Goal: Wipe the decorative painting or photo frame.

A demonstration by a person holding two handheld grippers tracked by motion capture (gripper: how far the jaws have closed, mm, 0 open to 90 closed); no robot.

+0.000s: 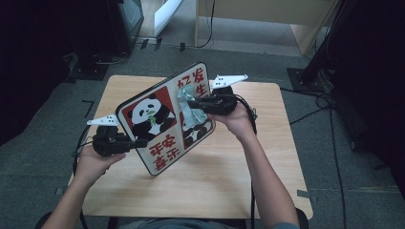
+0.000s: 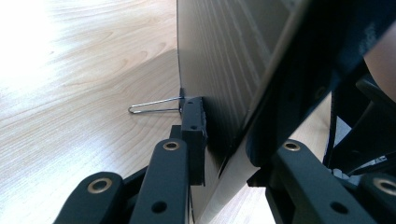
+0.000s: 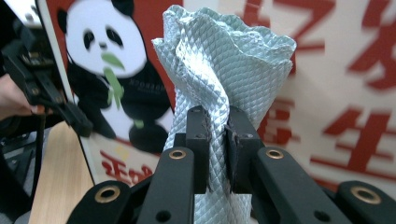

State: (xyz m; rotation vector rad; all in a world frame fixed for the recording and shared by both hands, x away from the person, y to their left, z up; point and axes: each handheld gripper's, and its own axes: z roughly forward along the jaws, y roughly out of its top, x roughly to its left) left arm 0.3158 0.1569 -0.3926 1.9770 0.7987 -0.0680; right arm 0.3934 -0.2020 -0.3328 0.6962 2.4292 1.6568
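A light wooden table [image 1: 239, 181] stands on grey carpet, with cables and dark stands around its edges and pale wooden furniture at twelve o'clock. In the high view, a panda-printed board [image 1: 165, 117] with red characters is held tilted up off the table, a little toward ten o'clock of the table's centre. The left gripper [image 1: 136, 142] has its jaws closed on the board's edge at about eight o'clock, while the right gripper [image 1: 193, 104] reaches in from three o'clock, its jaws pinched on a crumpled pale green cloth [image 1: 189, 109] that lies against the board's printed face. In the left gripper view, the left gripper [image 2: 229, 144] clamps the board [image 2: 224, 60] edge-on between its two black jaws, the dark back of the board rising toward twelve o'clock; a thin wire loop [image 2: 154, 106] juts out toward nine o'clock just by the jaw tip, above the wooden table [image 2: 84, 93]. In the right gripper view, the right gripper [image 3: 215, 140] squeezes the quilted cloth [image 3: 224, 65], which fans out above the jaws toward twelve o'clock, right in front of the board [image 3: 336, 93]; the left gripper [image 3: 77, 122] holds the board's edge at nine o'clock.
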